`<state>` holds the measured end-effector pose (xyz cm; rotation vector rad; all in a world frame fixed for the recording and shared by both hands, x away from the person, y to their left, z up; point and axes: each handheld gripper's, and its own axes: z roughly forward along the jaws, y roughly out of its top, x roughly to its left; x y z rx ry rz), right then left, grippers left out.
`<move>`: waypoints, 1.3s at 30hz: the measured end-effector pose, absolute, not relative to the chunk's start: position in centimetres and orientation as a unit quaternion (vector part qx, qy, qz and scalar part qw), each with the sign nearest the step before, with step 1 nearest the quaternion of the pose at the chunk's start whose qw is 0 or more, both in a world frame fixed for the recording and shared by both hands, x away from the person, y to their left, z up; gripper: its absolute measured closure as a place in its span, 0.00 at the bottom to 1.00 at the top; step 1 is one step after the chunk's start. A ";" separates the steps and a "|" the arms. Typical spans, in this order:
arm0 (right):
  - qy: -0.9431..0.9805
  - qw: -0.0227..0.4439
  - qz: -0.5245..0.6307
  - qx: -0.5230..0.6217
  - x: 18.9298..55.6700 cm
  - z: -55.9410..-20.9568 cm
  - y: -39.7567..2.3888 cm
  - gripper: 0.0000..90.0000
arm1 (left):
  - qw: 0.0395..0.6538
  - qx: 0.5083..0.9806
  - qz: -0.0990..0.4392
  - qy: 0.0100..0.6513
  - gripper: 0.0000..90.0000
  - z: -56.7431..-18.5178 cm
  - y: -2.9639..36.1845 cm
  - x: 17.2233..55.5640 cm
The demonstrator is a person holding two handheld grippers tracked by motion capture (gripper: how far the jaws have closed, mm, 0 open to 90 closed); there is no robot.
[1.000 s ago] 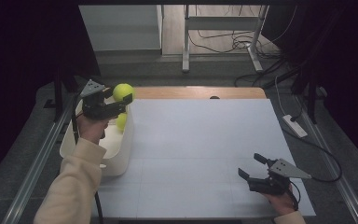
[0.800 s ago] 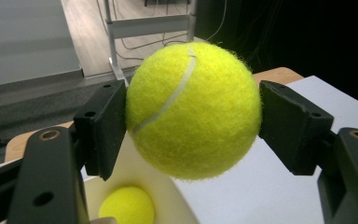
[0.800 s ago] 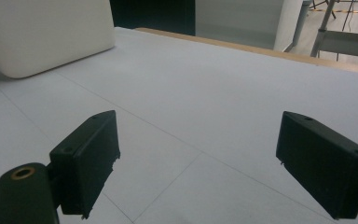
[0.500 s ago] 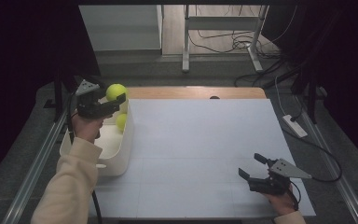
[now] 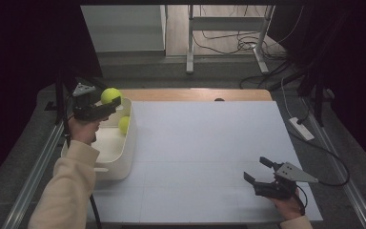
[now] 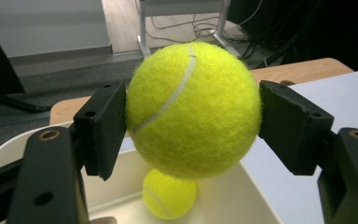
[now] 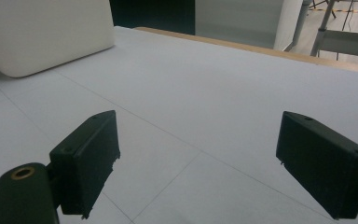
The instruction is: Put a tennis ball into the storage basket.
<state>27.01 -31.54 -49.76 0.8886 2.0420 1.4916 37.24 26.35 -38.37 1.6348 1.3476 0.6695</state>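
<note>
A yellow tennis ball [image 5: 110, 95] [image 6: 190, 108] is clamped between the pads of my left gripper [image 5: 108, 101] [image 6: 190, 123], which is shut on it and holds it above the far end of the white tub [image 5: 124, 162] [image 6: 249, 200]. Under it, on the tub's floor, lies a second tennis ball [image 5: 124, 125] [image 6: 169, 194]. My right gripper [image 5: 259, 170] [image 7: 198, 163] is open with nothing between its jaws, low over the white table sheet [image 5: 205, 143] near the front right corner.
A wooden table edge [image 5: 195, 94] runs along the far side. A power strip [image 5: 301, 129] and cables lie on the floor at the right. In the right gripper view the tub [image 7: 46, 32] stands at the far left.
My left gripper has carried the ball leftward and a little down, from the table side of the tub to over the tub. The right gripper has stayed in place.
</note>
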 end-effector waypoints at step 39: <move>0.742 0.229 0.541 0.322 27.0 -49.8 -31.5 0.15 | 0.317 0.687 0.205 0.621 0.15 -41.4 28.4 39.8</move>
